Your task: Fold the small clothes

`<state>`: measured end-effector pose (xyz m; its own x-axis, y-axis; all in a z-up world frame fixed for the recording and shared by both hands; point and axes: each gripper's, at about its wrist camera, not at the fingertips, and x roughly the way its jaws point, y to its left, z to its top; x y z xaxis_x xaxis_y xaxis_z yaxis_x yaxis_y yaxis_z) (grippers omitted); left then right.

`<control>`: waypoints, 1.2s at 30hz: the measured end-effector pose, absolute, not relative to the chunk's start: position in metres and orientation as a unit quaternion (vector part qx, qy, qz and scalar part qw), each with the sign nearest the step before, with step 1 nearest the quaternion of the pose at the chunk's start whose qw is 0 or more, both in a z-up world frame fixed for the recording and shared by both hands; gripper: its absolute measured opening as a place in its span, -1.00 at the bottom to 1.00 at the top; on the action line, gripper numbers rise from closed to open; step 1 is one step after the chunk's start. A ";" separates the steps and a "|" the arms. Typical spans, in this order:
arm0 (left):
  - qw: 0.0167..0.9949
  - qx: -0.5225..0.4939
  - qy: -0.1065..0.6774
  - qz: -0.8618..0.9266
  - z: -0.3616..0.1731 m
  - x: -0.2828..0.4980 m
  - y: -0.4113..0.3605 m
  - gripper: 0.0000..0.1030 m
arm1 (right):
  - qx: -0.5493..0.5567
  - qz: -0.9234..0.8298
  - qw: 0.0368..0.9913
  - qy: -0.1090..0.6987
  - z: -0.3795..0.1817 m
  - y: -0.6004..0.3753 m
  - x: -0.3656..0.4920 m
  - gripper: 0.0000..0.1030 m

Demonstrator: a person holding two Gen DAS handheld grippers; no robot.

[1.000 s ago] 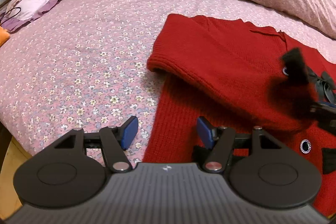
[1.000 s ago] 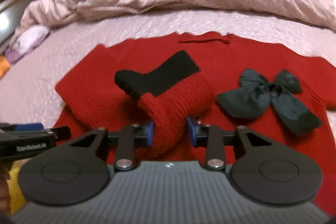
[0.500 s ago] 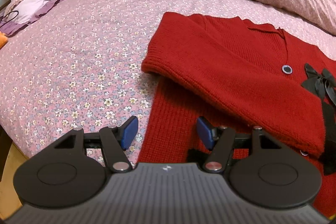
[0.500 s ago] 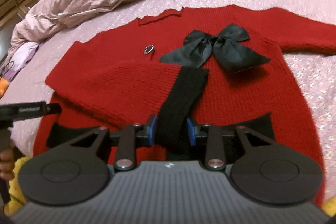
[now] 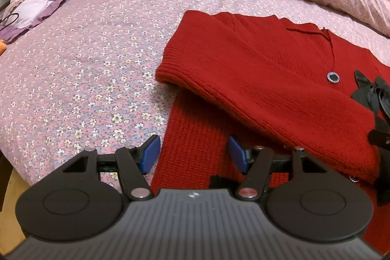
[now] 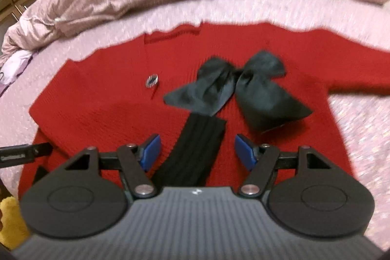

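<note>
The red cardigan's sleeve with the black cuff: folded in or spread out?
Folded in. The sleeve lies across the red cardigan front, black cuff resting below the bow.

Red cardigan point(image 5: 256, 89): coarse rib-knit cloth, matt. Black cuff point(image 6: 195, 150): ribbed knit, matt. Bow point(image 6: 238, 89): smooth satin, slight sheen. Button point(image 5: 333, 77): glossy w/ sparkly rim. Bed sheet point(image 5: 85, 65): thin floral cloth, matt. Gripper body, lower frame: ribbed matt plastic; metal pivot pins.
</note>
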<state>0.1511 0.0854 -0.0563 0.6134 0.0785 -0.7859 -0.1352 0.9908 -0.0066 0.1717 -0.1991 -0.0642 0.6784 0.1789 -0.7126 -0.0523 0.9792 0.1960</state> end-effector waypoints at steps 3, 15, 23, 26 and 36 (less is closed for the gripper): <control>0.898 -0.033 0.436 0.060 -0.057 0.154 0.085 0.31 | 0.084 0.066 0.914 0.392 -0.069 -0.193 0.171 0.27; 0.899 -0.033 0.431 0.064 -0.060 0.161 0.082 0.31 | 0.032 0.108 0.948 0.298 -0.012 -0.173 0.163 -0.90; 0.907 -0.026 0.415 0.066 -0.053 0.176 0.082 0.31 | 0.037 0.090 0.973 0.208 0.054 -0.191 0.186 -0.90; 0.910 -0.018 0.407 0.078 -0.051 0.183 0.084 0.31 | 0.048 0.058 0.980 0.186 0.066 -0.213 0.191 -0.92; 0.907 -0.002 0.407 0.107 -0.058 0.196 0.086 0.31 | 0.064 0.003 0.965 0.255 0.008 -0.276 0.223 -0.91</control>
